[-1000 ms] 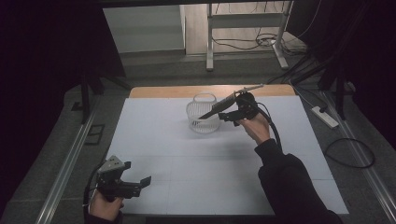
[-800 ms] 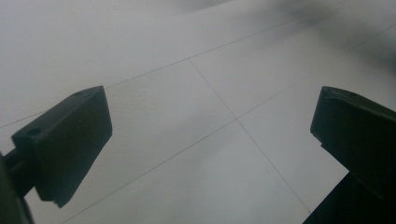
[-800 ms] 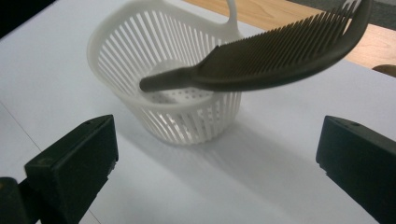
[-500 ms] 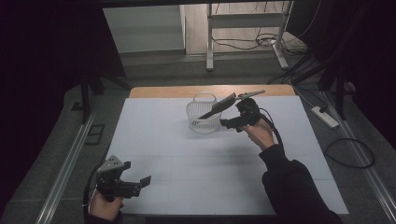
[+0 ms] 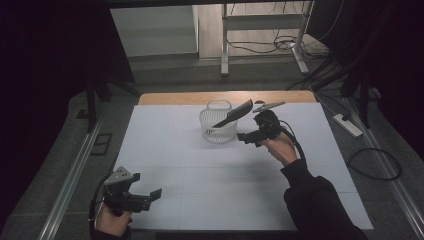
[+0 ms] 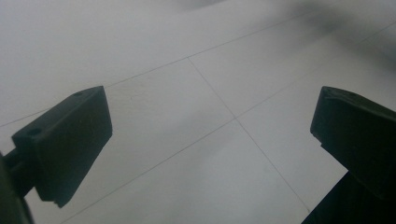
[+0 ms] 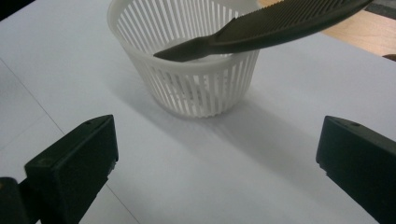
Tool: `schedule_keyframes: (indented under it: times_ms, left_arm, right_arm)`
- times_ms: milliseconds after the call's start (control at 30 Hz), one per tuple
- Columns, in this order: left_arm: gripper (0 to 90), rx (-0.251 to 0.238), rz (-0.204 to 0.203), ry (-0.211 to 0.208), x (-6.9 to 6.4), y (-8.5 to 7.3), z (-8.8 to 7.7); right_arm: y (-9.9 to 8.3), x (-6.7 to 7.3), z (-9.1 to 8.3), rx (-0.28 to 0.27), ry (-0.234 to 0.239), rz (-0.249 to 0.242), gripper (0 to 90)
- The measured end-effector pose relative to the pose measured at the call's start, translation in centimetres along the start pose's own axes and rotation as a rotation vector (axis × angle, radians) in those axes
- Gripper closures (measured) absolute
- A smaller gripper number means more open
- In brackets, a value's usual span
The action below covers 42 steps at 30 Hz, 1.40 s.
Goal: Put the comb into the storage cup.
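Note:
A white slotted basket [image 5: 218,126] [image 7: 187,88] stands at the far middle of the white table [image 5: 200,170]. A black comb [image 5: 234,114] [image 7: 280,21] leans in it, handle down inside and toothed end sticking out over the right rim. Just right of the basket and a little nearer me, my right gripper [image 5: 244,136] [image 7: 217,140] is open, low over the table, its jaws empty and pointing at the basket. My left gripper [image 5: 152,196] [image 6: 210,121] is open and empty over the near left corner of the table.
A strip of bare wood [image 5: 175,98] runs along the table's far edge behind the basket. Beyond it stand metal frame legs [image 5: 225,50] with cables on the floor. A power strip [image 5: 347,125] lies on the floor at the right.
My right gripper has let go of the comb, which now rests in the basket, and has drawn back down and toward me, open. The left gripper has not moved.

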State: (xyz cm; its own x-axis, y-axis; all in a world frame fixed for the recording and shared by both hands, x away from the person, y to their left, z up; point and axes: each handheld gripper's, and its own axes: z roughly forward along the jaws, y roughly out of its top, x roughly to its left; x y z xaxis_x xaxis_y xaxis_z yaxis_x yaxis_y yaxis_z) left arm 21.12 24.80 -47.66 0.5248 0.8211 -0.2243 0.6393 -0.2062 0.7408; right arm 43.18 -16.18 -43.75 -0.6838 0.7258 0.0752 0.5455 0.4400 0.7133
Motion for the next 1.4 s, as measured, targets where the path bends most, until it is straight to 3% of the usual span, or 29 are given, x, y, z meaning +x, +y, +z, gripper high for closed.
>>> schedule_keyframes:
  times_ms: [733,1400]
  left_arm:
    - [0.0,-0.003,0.0,-0.01,0.1,-0.1,-0.1]
    - [0.0,-0.008,-0.004,-0.016,0.1,-0.1,-0.1]
  right_arm:
    - [-1.2,1.0,-1.3,0.015,0.012,-0.035,0.0]
    - [-2.4,1.9,-2.7,-0.011,0.0,-0.056,0.0]
